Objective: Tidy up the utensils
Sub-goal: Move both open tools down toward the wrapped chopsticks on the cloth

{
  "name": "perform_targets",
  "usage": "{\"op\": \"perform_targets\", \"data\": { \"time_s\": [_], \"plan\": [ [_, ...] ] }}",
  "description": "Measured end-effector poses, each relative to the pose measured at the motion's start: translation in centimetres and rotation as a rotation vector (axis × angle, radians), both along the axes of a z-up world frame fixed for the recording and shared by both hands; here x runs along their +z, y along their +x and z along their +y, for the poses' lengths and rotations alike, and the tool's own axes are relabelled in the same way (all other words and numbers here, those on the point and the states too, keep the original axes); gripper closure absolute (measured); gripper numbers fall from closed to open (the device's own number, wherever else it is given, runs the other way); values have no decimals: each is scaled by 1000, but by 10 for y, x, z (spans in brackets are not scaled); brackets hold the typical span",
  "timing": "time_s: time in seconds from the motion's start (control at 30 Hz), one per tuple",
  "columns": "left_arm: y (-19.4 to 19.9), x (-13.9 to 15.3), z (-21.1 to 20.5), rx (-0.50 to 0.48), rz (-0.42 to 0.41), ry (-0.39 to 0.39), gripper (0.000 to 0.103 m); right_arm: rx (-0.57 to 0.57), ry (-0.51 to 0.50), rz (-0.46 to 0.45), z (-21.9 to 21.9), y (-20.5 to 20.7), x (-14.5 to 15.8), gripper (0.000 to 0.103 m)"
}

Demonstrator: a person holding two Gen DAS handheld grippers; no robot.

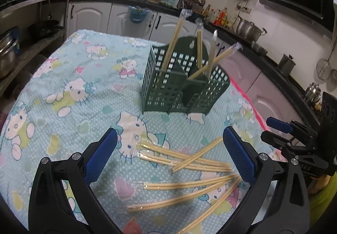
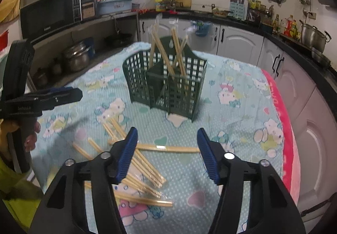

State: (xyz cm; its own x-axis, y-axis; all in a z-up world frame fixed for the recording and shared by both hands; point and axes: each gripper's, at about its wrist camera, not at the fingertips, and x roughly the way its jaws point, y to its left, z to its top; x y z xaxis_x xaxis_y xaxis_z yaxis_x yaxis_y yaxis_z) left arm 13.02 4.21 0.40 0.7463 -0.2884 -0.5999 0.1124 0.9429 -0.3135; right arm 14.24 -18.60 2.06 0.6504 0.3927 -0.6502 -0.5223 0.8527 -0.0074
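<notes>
A dark green lattice utensil holder stands upright on the table, also in the right wrist view. Several wrapped chopstick pairs lean in its compartments. Several more wrapped pairs lie loose on the cloth, also in the right wrist view. My left gripper is open and empty, hovering just above the loose pairs. My right gripper is open and empty, above the loose pile with one pair lying between its fingers. Each gripper shows at the edge of the other's view.
The table wears a light blue cartoon-cat cloth with a pink strip along its right edge. White kitchen cabinets and a dark counter with pots run behind. Open shelves with pans stand left.
</notes>
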Motion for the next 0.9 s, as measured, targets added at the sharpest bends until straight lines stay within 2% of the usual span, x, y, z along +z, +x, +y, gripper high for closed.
{"op": "perform_targets", "data": {
  "time_s": [0.13, 0.33, 0.5, 0.67, 0.9],
  "plan": [
    [3, -12, -2, -1, 37, 12, 11, 24, -29, 42, -1, 2, -18, 66],
    [8, -30, 0, 0, 87, 17, 11, 37, -55, 95, -1, 6, -40, 75],
    [12, -45, 3, 3, 125, 17, 20, 43, -66, 128, 0, 9, -54, 76],
    [16, -57, 6, -3, 157, 0, 34, 49, -71, 160, 1, 11, -66, 76],
    [23, -67, 9, -9, 183, -9, 44, 47, -77, 191, -1, 14, -78, 76]
  ]
}}
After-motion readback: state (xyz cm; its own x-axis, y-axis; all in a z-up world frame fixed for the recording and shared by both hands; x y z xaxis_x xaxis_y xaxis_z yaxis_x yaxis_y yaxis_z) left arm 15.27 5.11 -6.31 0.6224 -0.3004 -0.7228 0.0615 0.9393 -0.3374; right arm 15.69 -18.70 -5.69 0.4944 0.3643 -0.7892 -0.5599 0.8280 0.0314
